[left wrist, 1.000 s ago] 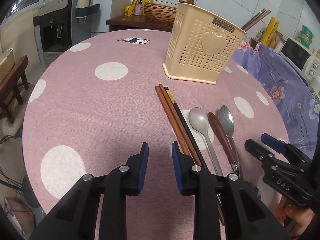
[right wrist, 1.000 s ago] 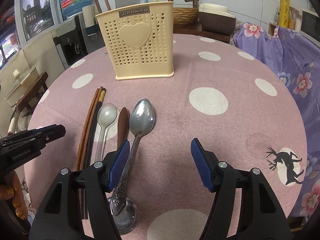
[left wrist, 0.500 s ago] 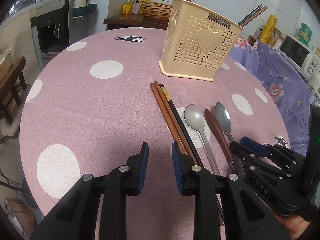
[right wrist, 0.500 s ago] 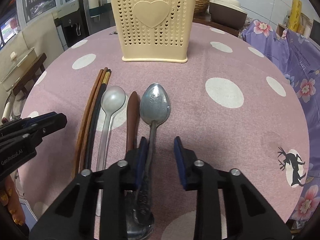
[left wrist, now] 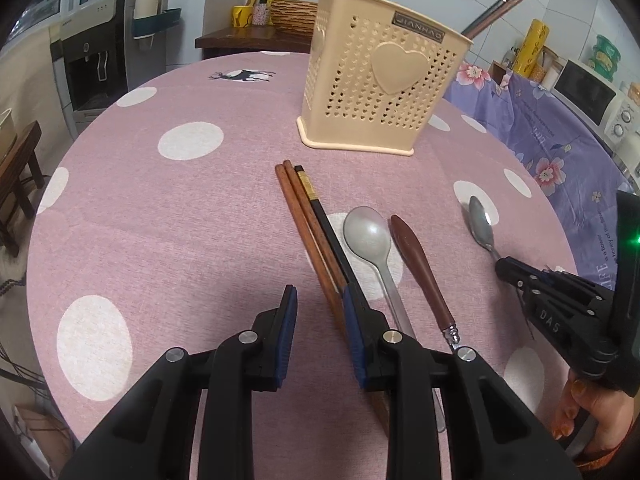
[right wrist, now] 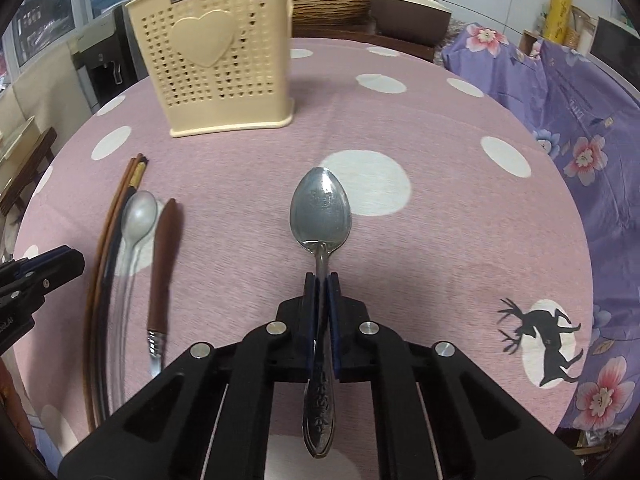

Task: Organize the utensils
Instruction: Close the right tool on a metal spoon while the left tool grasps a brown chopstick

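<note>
Utensil holder [right wrist: 218, 56], the cream perforated one with the heart on it, sits upper left of the right wrist frame and top centre of the left wrist frame on the pink polka-dot tablecloth [left wrist: 160, 208], with a few chopsticks already poking out of it. The right gripper [right wrist: 323, 280] is low centre in its own view, fingers pinched tight on the handle of the ornate metal spoon [right wrist: 321, 210], bowl pointing up-frame. The left gripper [left wrist: 318, 300] has its fingers spread a bit with nothing between them, bottom centre. Just right of it in that frame lie the chopsticks [left wrist: 308, 216], then the plain grey spoon [left wrist: 370, 240], then the brown-handled utensil [left wrist: 420, 264], all side by side.
</note>
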`<state>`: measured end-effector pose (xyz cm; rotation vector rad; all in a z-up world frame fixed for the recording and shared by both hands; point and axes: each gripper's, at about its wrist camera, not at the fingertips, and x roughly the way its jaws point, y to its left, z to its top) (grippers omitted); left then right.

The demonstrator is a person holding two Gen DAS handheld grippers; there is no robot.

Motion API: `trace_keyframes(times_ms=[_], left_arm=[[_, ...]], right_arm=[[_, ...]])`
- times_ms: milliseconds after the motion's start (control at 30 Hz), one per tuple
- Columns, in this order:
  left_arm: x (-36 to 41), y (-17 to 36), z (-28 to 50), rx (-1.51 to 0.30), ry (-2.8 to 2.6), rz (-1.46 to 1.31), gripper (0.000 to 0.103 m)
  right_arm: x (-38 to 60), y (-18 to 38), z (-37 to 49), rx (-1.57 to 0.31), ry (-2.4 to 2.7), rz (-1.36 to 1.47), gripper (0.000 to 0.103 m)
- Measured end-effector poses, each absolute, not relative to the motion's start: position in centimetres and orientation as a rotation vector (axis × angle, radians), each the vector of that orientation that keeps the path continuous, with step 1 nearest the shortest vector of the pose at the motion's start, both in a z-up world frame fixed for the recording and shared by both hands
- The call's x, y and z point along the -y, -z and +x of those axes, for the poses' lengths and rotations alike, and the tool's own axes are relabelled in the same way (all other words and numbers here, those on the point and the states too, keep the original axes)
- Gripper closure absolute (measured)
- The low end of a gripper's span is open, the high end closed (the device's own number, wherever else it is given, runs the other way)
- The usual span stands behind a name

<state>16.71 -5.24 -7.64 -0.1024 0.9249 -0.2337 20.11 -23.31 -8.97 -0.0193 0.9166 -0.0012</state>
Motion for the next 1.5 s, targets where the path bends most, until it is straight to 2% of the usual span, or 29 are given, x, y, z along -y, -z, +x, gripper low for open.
trace_keyframes(times_ms=[333,400,433,467,500,533,567,667,733,800,1133,1267,1367,1500], left_arm=[[5.7,8.1,16.8,-0.922,0.164,-0.009,0.077],[4.8,8.1,16.8,-0.928,0.157,-0.016,0.077],[4.3,8.1,16.9,-0.936,0.163,-0.036,0.077],[3.9,8.1,17.0,-0.943,0.168,-0.058,0.078],[3.4,8.0,17.2,-0.946,0.167,-0.073,0.078],[3.2,7.8,17.3,-0.943,0.164,-0.078,0.077],[3.0,7.6,17.5,-0.936,0.160,-0.084,0.077],[2.4,6.9,18.1,-0.920,0.147,-0.107,0.077],[2.3,6.6,18.7,-0.910,0.121,-0.095,0.071],[2.2,6.7,19.5,-0.917,0.108,-0.092,0.061],[2.0,7.7,22.4,-0.949,0.050,-0.086,0.061],[2.6,8.1,23.3,-0.953,0.033,-0.062,0.061],[3.3,8.2,24.2,-0.956,0.032,-0.018,0.065],[3.4,7.9,25.1,-0.968,0.039,-0.011,0.083]], right_arm=[[23.2,9.0,19.8,-0.899,-0.002,-0.036,0.096],[23.5,8.8,19.7,-0.895,-0.015,-0.022,0.093],[23.6,8.7,19.7,-0.891,-0.019,-0.018,0.089],[23.8,8.6,19.7,-0.885,-0.027,-0.016,0.076],[23.8,8.4,19.8,-0.876,-0.036,-0.016,0.054],[23.8,8.2,19.8,-0.864,-0.041,-0.019,0.045],[23.8,8.0,19.9,-0.853,-0.040,-0.029,0.041],[23.6,7.5,20.6,-0.842,-0.053,-0.058,0.041],[23.6,7.6,21.2,-0.853,-0.057,-0.072,0.041],[23.3,7.9,21.9,-0.866,-0.049,-0.093,0.041],[22.7,9.1,24.4,-0.905,-0.036,-0.098,0.042],[22.7,9.1,25.0,-0.912,-0.047,-0.073,0.049],[22.6,9.0,25.6,-0.914,-0.063,-0.052,0.055],[22.5,9.0,26.3,-0.921,-0.077,-0.045,0.065]])
